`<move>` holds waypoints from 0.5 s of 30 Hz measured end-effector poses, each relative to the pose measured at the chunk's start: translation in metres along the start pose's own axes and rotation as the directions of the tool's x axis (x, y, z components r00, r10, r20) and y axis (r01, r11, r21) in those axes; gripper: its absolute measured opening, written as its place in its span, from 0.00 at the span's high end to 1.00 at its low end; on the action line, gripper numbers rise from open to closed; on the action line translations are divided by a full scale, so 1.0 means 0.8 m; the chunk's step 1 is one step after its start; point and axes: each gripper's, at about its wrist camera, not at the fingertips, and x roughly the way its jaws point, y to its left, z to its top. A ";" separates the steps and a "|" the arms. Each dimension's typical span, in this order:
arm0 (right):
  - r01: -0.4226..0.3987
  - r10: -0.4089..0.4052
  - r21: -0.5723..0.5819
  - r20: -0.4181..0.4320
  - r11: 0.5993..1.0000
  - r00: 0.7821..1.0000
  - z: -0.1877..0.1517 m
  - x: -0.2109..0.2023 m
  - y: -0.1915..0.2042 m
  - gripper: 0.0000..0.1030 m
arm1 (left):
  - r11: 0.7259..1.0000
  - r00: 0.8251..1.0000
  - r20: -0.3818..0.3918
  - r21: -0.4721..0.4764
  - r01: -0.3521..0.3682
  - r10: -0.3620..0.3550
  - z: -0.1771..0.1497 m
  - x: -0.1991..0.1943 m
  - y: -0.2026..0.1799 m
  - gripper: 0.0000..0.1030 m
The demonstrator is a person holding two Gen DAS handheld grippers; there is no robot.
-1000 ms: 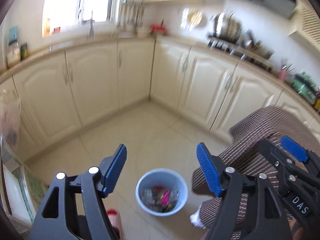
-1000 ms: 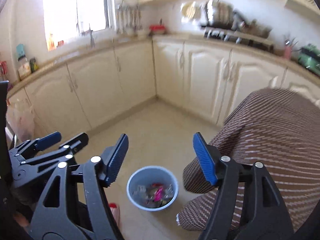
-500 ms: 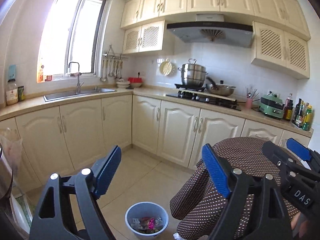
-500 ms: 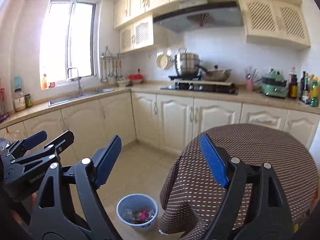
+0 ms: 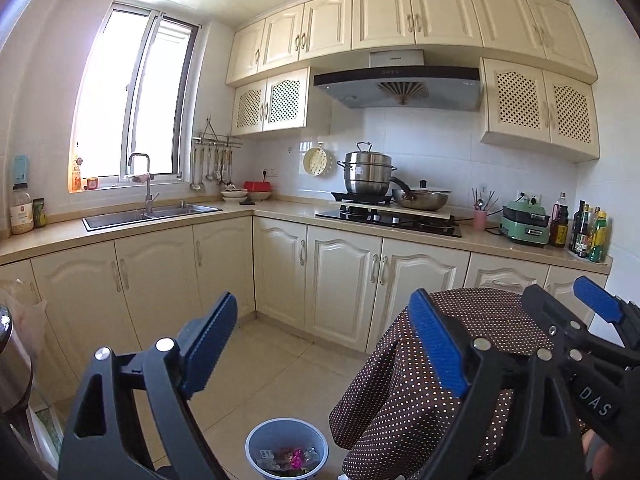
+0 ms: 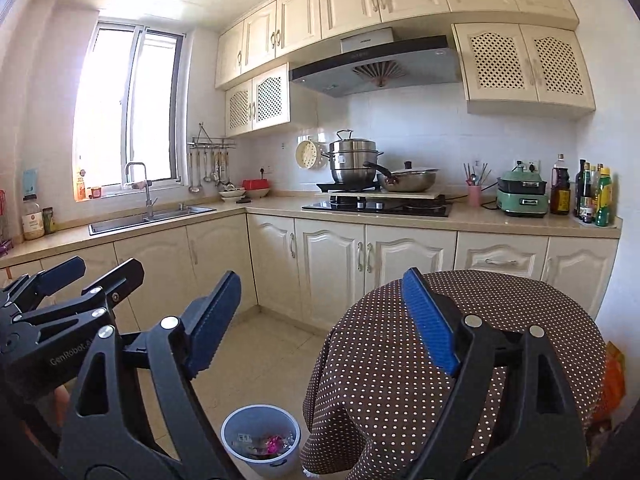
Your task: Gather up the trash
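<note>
You had just lifted both grippers away from the bin (image 5: pixel 286 451) and tipped them up, so each camera now looked across the kitchen rather than down at the floor. A second earlier the bin sat near the middle of both views; now it lay low at the bottom edge, on the floor tiles, just beside the table (image 6: pixel 400 380) draped in a brown dotted cloth. The trash (image 6: pixel 262 445), wrappers with a bright pink piece among them, rested inside the bin.

Your left gripper (image 5: pixel 324 348) had just been opening, and its blue pads (image 5: pixel 208 344) stood wide apart with nothing between them. Your right gripper (image 6: pixel 320 320) had also just widened, and it too was empty.

With both grippers empty and the wrappers in the bin, the drop looked finished. No loose trash showed on the floor or table.
</note>
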 end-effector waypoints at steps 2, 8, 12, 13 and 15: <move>0.003 -0.003 0.004 0.002 1.000 1.000 0.000 0.000 -0.004 0.20 | 1.000 1.000 0.004 0.009 0.001 -0.001 0.000 -0.003 -0.005 0.16; 0.006 -0.006 0.009 0.003 1.000 1.000 -0.002 -0.001 -0.009 0.19 | 1.000 1.000 0.003 0.018 -0.005 0.005 -0.001 -0.002 -0.008 0.16; 0.004 -0.004 0.011 0.001 1.000 1.000 -0.002 -0.001 -0.010 0.18 | 1.000 1.000 0.004 0.021 -0.004 0.004 -0.001 -0.002 -0.008 0.16; 0.004 -0.004 0.011 0.001 1.000 1.000 -0.003 -0.001 -0.010 0.18 | 1.000 1.000 0.004 0.023 -0.002 0.002 -0.002 -0.002 -0.008 0.16; 0.004 -0.004 0.015 0.000 1.000 1.000 -0.003 -0.001 -0.011 0.18 | 1.000 1.000 0.001 0.024 0.002 -0.002 -0.002 -0.002 -0.006 0.16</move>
